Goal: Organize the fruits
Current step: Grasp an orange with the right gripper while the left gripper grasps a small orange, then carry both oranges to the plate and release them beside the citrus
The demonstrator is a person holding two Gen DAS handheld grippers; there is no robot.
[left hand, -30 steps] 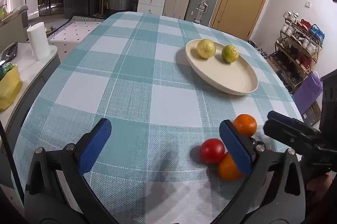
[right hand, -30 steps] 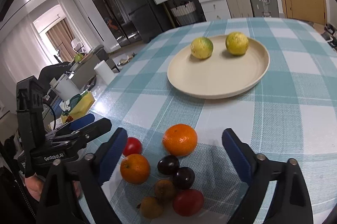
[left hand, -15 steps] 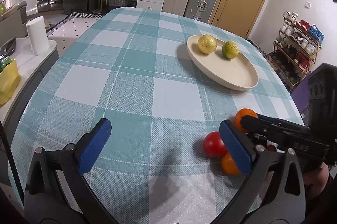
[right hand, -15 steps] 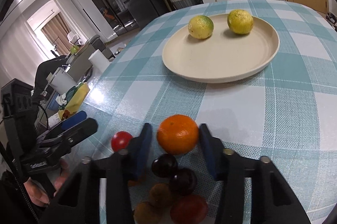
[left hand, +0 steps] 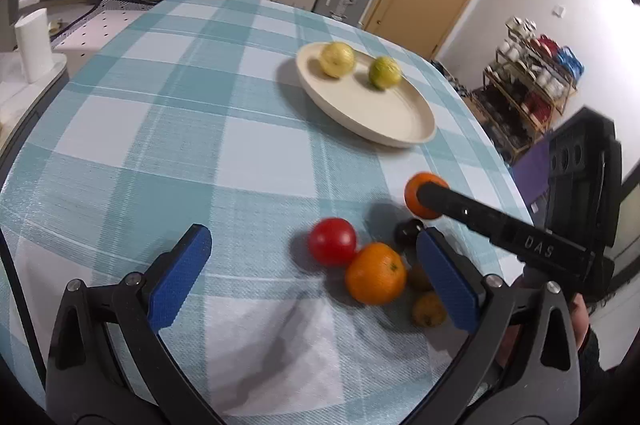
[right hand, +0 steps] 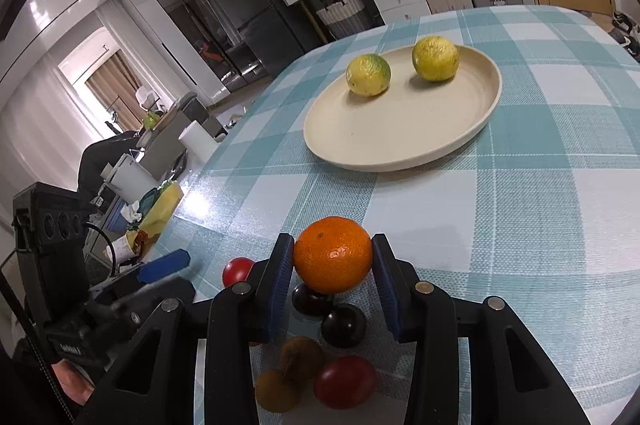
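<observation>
My right gripper [right hand: 333, 245] is shut on an orange [right hand: 333, 255], with a blue pad on each side of it. The left wrist view shows that orange [left hand: 424, 195] at the tip of the right gripper's black finger [left hand: 480, 217], near the table's right edge. Below it lie a red tomato [left hand: 332, 242], a second orange [left hand: 375, 279], two dark plums [right hand: 344, 319], small brown fruits [right hand: 300, 357] and another red fruit [right hand: 345, 381]. Farther off, a cream plate [right hand: 400, 161] holds two yellow-green citrus fruits [right hand: 368, 75]. My left gripper [left hand: 310, 239] is open and holds nothing.
The table has a teal-and-white checked cloth [left hand: 180, 145]. A white paper roll [left hand: 32, 49] stands on a side counter to the left. A shelf rack [left hand: 532, 81] and a purple bag [left hand: 532, 165] stand beyond the table's right edge. A hand [right hand: 74, 383] holds the left gripper.
My right gripper went from wide open to shut on the orange. The left gripper stayed open and its view has turned toward the fruit pile.
</observation>
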